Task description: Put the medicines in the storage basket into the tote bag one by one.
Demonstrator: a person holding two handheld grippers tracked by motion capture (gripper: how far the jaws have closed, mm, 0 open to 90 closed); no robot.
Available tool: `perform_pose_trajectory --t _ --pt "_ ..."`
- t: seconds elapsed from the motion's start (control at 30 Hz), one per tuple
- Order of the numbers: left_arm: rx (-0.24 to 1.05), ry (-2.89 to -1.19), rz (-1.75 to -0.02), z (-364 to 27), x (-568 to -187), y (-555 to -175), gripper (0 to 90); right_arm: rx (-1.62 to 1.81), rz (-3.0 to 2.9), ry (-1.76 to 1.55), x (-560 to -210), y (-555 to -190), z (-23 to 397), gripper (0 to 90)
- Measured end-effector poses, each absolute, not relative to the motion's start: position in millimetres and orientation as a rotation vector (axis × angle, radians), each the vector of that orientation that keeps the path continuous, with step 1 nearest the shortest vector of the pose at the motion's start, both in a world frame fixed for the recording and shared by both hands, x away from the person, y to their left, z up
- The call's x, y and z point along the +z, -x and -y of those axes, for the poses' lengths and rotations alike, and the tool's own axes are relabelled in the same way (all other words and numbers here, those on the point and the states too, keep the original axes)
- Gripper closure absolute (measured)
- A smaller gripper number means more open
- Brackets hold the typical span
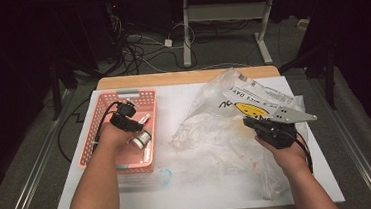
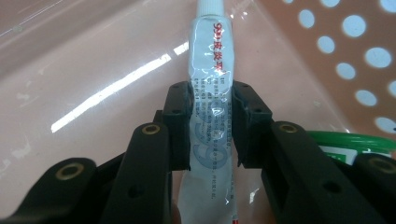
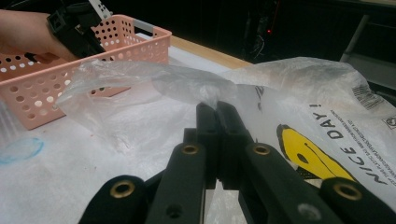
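Slippage is the main risk here: the left tool (image 2: 211,123) has its jaws set on either flank of a white tube (image 2: 212,93) with red and grey print, and the tube's soft, glossy skin could squirm out if it is lifted before the pads bite firmly. The jaws sit at the tube's sides, pads touching it, so I judge it gripped, though perhaps only lightly. The tube lies inside the pink perforated basket (image 1: 107,137) at the left of the surface (image 1: 173,105), beside a small green-lidded jar (image 1: 142,138); a careless lift could knock that jar or catch the basket wall.

On the other side, the right tool (image 3: 215,108) is shut together on a pinch of the clear plastic bag (image 1: 225,126), which sprawls across the middle of the surface with a yellow smiley and "NICE DAY" print. The thin film could tear or slide free, letting the bag mouth collapse.

The left forearm reaches forward into the basket, hand angled down over it. The right hand (image 1: 290,154) rests low near the bag's right edge, tool pointing leftward and level.
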State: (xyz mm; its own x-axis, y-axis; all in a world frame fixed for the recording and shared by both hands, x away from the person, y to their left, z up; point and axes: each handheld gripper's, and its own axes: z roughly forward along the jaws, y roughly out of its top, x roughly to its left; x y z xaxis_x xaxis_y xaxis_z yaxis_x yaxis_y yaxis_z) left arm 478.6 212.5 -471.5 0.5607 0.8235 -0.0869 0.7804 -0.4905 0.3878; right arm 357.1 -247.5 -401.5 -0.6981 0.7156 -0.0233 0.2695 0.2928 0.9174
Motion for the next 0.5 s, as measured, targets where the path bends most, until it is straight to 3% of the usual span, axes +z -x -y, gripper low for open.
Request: perform_pose_trajectory --t 0.1,0.5 --pt "0.207 -2.445 -1.263 -209.7 -470.4 -476.4 68.8 1.396 -2.132 -0.882 -401.2 -357.3 247.5 90.0" --pt "0.168 -2.329 -1.313 -216.9 -459.8 -472.4 68.7 1.404 -2.132 -0.877 -401.4 -358.1 248.3 90.0"
